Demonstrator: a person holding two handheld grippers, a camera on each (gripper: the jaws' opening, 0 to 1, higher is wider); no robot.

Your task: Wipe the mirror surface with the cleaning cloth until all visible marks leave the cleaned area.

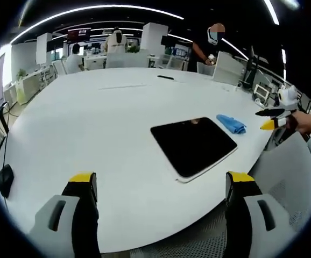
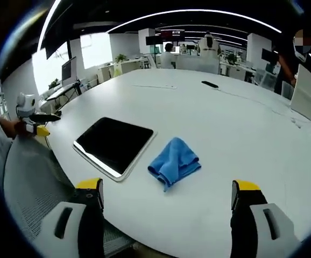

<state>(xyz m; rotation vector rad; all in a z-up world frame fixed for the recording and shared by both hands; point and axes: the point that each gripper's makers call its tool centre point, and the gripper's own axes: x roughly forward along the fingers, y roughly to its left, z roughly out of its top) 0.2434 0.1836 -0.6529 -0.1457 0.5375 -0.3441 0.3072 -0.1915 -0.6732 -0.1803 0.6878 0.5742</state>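
Wiping is not yet starting: the cleaning cloth (image 2: 174, 162) is lying crumpled on the white counter (image 2: 241, 123) just beside the mirror (image 2: 114, 143), untouched. Both the left gripper (image 1: 163, 185) and right gripper (image 2: 167, 193) are hanging with fingers spread, released (nothing held). The mirror is sitting near the counter's edge, with open room beyond.

Open-plan office: large white oval meeting table (image 1: 91, 118), rows of desks with monitors (image 2: 161, 40), ceiling strip lights (image 2: 198, 12).

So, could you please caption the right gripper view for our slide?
Open right gripper hovers before a crumpled blue cloth beside the dark mirror on a white table.
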